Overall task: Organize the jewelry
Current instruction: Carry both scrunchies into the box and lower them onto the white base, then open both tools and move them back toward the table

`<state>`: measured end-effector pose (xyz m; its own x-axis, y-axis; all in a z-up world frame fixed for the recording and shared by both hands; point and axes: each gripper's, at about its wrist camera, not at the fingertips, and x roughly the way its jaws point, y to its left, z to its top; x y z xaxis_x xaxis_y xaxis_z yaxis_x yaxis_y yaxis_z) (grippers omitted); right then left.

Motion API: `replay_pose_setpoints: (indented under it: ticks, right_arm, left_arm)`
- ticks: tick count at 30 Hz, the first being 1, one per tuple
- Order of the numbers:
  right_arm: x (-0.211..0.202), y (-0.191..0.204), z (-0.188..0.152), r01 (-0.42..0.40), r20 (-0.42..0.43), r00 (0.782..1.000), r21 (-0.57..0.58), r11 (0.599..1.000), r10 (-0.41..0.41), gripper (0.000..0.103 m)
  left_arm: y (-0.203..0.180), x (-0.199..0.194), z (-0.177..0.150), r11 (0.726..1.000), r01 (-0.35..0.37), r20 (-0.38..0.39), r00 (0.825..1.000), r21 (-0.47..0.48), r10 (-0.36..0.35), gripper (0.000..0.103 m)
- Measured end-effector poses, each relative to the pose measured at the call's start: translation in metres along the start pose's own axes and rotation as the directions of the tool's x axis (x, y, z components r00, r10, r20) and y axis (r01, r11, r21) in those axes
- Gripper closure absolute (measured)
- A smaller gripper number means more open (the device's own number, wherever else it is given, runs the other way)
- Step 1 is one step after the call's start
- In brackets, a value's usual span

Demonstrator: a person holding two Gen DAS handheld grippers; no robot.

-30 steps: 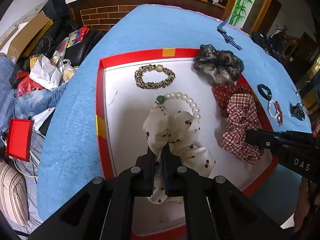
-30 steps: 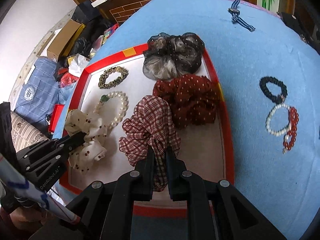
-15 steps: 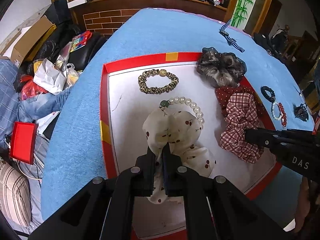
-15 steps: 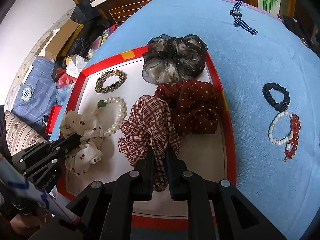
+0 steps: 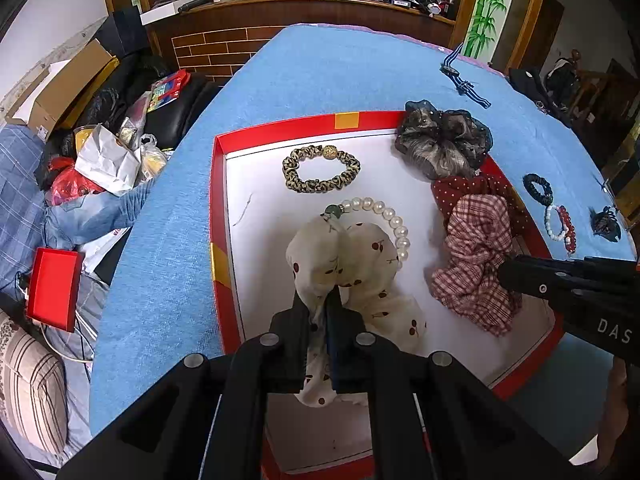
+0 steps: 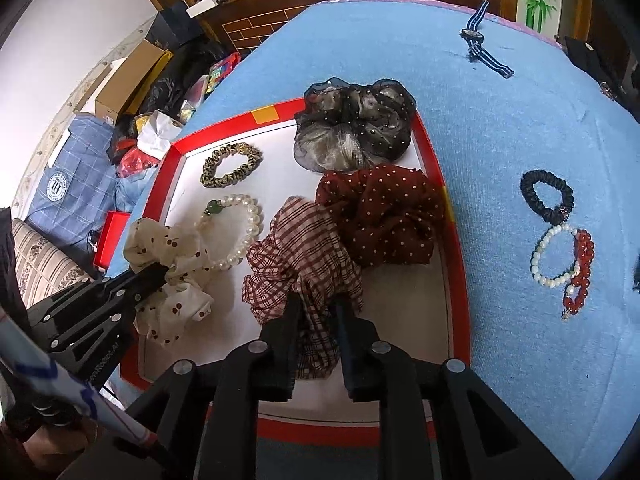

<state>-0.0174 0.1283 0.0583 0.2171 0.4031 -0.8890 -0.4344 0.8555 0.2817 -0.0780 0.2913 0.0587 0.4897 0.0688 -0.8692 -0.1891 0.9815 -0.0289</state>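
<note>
Both pinch soft, light fabric: left gripper (image 5: 318,312) clamped on cherry-print scrunchie (image 5: 352,264), right gripper (image 6: 316,312) slightly parted around plaid scrunchie (image 6: 300,256); grab bunched folds.

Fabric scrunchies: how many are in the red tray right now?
4. Cream cherry-print scrunchie in the left tongs; plaid scrunchie between the right tongs; maroon dotted scrunchie beside it; sheer black scrunchie overlapping the tray's far corner.

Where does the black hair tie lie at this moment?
In the right wrist view the black hair tie lies on the blue cloth, right of the red tray and just beyond the white pearl bracelet.
</note>
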Motion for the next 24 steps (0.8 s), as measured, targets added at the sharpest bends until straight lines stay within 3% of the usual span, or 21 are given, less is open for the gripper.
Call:
replay_pose_setpoints:
  ticks: [13,18,24]
  right_arm:
    - [-0.011,0.002,-0.003,-0.01,0.017,1.0,-0.009,1.0,0.01,0.082]
    - [-0.018,0.001,-0.004,-0.016,0.028,0.999,-0.009,1.0,0.016,0.075]
    - [-0.03,-0.001,-0.006,-0.031,0.049,0.998,-0.007,1.0,0.031,0.074]
  left_arm:
    - [-0.006,-0.009,-0.001,1.0,-0.028,0.031,0.999,0.011,0.028,0.095]
    - [-0.007,-0.013,-0.001,0.999,-0.036,0.038,0.999,0.007,0.035,0.091]
    - [-0.008,-0.025,0.003,0.999,-0.046,0.069,0.997,-0.011,0.046,0.077]
